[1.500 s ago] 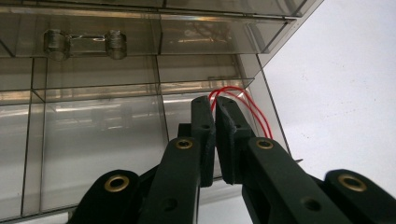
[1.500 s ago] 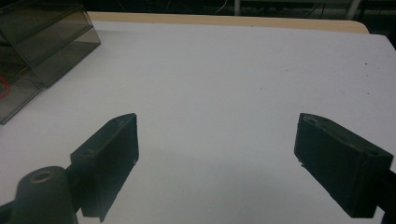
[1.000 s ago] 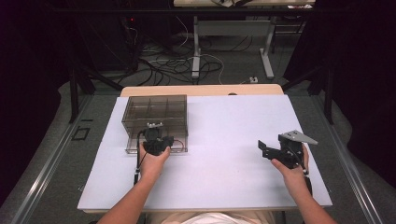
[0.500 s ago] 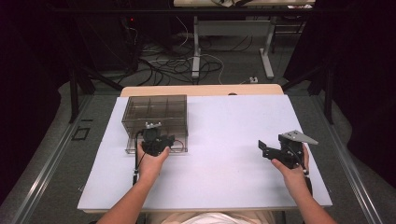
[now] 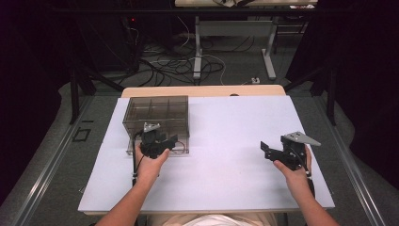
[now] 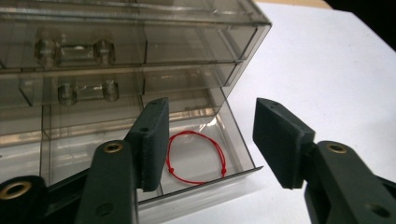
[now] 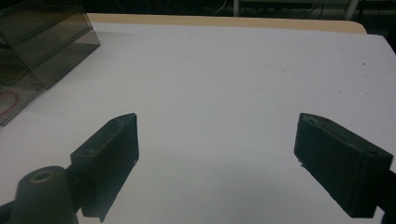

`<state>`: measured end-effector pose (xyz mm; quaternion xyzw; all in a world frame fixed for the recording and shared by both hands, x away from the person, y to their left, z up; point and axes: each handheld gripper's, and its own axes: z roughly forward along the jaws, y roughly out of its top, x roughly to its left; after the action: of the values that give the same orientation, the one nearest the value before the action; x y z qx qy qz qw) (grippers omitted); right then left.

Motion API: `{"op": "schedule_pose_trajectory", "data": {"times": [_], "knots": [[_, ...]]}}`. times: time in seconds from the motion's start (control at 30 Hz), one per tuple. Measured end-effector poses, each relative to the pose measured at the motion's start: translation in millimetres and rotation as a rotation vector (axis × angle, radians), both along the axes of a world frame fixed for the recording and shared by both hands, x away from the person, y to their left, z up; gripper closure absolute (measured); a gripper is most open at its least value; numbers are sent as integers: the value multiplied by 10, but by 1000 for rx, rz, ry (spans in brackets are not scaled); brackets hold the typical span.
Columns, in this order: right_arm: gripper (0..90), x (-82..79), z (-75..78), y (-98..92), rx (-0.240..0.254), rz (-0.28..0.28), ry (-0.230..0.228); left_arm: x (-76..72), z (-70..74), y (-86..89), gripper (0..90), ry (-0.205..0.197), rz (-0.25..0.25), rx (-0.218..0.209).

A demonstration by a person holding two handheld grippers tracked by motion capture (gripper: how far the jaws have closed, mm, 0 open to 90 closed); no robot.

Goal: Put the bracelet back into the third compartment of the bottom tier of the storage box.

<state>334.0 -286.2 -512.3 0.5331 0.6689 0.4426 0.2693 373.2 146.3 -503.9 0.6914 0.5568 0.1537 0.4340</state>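
Note:
A smoky clear plastic drawer cabinet (image 5: pixel 157 115) stands at the left of the white table (image 5: pixel 226 136). Its bottom drawer (image 6: pixel 201 184) is pulled out, and a red string loop (image 6: pixel 196 156) lies in the drawer's right compartment. My left gripper (image 5: pixel 162 141) is open right at the drawer's front; in the left gripper view its jaws (image 6: pixel 210 140) frame the red loop without touching it. My right gripper (image 5: pixel 273 151) is open over bare table at the right, holding nothing. The cabinet (image 7: pixel 37 51) and a bit of the red loop (image 7: pixel 8 103) appear at the left of the right gripper view.
Two upper drawers with clear handles (image 6: pixel 74 46) are closed. A tan table edge (image 5: pixel 202 90) runs behind the white surface. Cables (image 5: pixel 183 61) and desk legs (image 5: pixel 268 52) are on the floor beyond. A metal rail (image 5: pixel 51 160) runs along the left of the table.

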Motion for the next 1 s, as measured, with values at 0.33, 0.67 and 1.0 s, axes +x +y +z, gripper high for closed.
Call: {"op": "schedule_pose_trajectory", "data": {"times": [0.33, 0.67, 1.0], "knots": [[135, 3, -9, 3, 5, 0, -17, -62, 82, 33, 369, -50, -22, -8], [135, 8, -11, -1, -5, 3, -22, -165, 179, 63, 283, -132, -66, 39], [135, 7, -10, 2, -7, 4, -23, -272, 240, 133, 278, -192, -110, 81]]}}
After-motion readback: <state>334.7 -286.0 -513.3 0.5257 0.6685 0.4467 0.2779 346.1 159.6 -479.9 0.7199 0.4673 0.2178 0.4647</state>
